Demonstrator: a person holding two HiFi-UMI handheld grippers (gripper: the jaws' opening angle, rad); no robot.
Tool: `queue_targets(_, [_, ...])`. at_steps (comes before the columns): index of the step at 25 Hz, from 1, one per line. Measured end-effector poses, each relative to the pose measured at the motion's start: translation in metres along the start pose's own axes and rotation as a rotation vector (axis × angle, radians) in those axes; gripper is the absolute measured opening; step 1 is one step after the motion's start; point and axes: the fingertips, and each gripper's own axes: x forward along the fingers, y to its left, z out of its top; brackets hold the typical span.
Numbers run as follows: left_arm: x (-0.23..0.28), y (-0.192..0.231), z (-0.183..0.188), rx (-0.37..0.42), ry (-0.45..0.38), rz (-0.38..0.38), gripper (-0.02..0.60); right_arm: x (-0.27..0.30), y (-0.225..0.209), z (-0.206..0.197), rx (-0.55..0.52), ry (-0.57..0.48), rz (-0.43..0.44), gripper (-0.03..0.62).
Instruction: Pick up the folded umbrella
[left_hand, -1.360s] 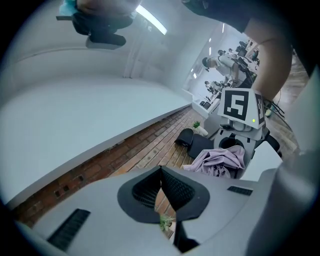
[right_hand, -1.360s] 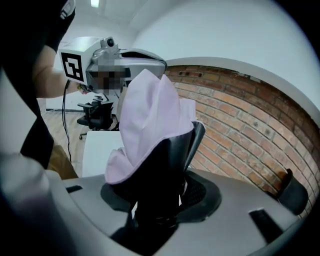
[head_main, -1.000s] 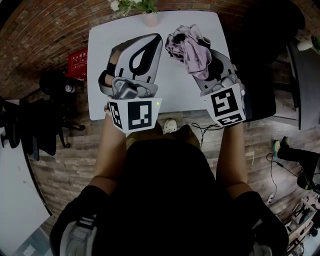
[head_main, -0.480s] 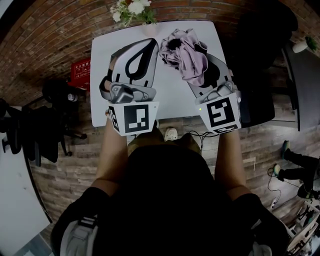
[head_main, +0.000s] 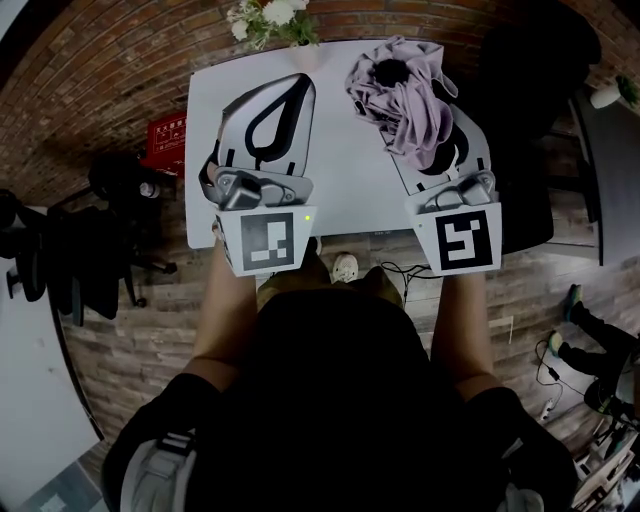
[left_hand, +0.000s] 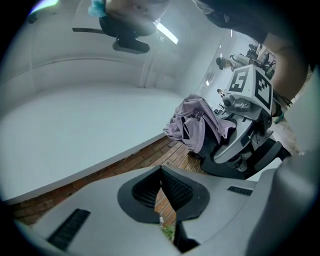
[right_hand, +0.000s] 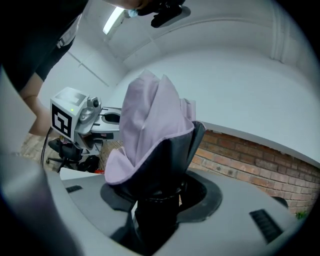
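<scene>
With right tool (right_hand: 156, 202) clamping the folded umbrella (right_hand: 150, 125) and left tool (left_hand: 161, 176) closed on nothing, we judged a steady, level lift safest.

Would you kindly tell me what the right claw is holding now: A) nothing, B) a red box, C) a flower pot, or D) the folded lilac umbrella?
D: in the right gripper view, the right claw is shut on the folded umbrella, its lilac fabric standing up between the jaws.
</scene>
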Motion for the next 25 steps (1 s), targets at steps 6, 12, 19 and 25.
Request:
queue_targets(6, [-0.002, 0.008, -0.003, -0.021, -0.003, 0.018, 0.014, -0.002, -0.006, 0.014, -0.029, -0.042, -0.021, 0.221])
queue_targets(12, [0.001, 0.006, 0.004, -0.01, -0.032, 0.007, 0.014, -0.003, -0.004, 0.03, -0.058, -0.125, -0.005, 0.221])
queue_targets(19, [-0.002, 0.01, 0.016, -0.023, -0.054, 0.018, 0.014, -0.004, -0.002, 0.04, -0.076, -0.158, -0.009, 0.221])
queue_targets(25, [-0.023, -0.001, 0.02, -0.028, -0.085, 0.014, 0.014, -0.015, 0.018, 0.035, -0.089, -0.174, -0.011, 0.221])
